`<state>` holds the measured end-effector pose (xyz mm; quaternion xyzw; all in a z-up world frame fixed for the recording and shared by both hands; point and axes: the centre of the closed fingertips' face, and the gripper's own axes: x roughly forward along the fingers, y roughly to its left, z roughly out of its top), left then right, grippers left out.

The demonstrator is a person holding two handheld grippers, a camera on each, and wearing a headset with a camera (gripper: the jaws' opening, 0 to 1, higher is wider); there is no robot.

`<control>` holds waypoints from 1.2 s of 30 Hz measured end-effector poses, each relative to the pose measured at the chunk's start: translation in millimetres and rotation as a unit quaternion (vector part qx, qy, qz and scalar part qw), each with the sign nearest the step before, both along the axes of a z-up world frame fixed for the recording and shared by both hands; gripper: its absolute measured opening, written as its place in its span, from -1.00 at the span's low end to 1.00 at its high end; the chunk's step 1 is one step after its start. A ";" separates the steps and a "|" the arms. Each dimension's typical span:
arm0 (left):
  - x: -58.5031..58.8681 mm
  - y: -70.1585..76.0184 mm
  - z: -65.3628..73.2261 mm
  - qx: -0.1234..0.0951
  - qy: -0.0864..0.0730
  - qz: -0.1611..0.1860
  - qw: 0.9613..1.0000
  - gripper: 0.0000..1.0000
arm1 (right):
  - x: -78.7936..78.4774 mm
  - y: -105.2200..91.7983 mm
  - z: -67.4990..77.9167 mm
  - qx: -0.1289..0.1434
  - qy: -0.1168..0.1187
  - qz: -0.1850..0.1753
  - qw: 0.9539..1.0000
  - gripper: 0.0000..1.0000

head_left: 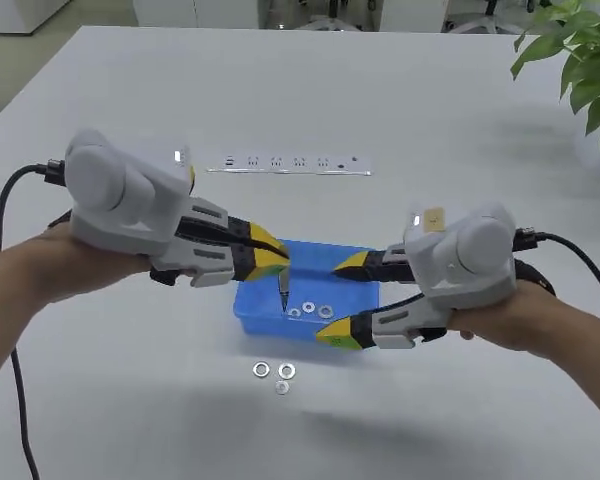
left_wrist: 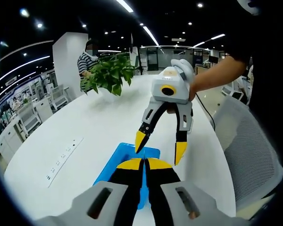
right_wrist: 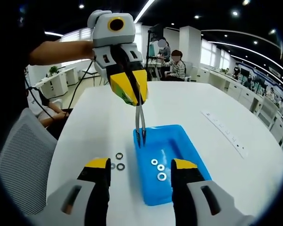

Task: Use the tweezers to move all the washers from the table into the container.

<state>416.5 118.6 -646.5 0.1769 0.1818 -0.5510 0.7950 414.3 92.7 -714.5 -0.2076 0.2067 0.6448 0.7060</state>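
Legible text: none. Small dark markings on the long white power strip (head_left: 288, 164), beyond the left hand-held gripper (head_left: 278, 256), unreadable.

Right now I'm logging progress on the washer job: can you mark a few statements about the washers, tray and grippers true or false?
1. Three washers lie in the tray. True.
2. No washers remain outside the tray. False: three more lie on the table, in front of the tray on the person's side.
3. The left gripper is shut on the tweezers. True.
4. The right gripper is shut. False: its jaws stand wide apart and hold nothing.
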 end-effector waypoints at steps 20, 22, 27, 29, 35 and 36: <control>-32.1 -4.9 -7.0 0.004 0.011 -0.009 1.000 -0.88 | -22.2 -15.0 -3.6 0.001 0.013 -0.011 1.000 0.37; -34.6 -5.3 -9.6 0.003 0.014 -0.009 1.000 -0.88 | -23.8 -15.0 -4.1 0.001 0.014 -0.011 1.000 0.39; -40.0 -6.3 -16.6 0.005 0.018 -0.012 1.000 -0.88 | -28.0 -15.2 -5.3 0.000 0.017 -0.010 1.000 0.42; -42.0 -6.7 -18.8 0.004 0.020 -0.013 1.000 -0.88 | -30.3 -15.9 -6.4 -0.001 0.019 -0.009 1.000 0.42; -47.2 -8.0 -28.0 0.007 0.029 -0.016 0.999 -0.88 | -33.0 -18.6 -9.3 -0.005 0.021 -0.010 1.000 0.42; -47.8 -8.2 -29.0 0.007 0.030 -0.016 0.999 -0.88 | -33.3 -19.1 -9.8 -0.005 0.021 -0.010 1.000 0.42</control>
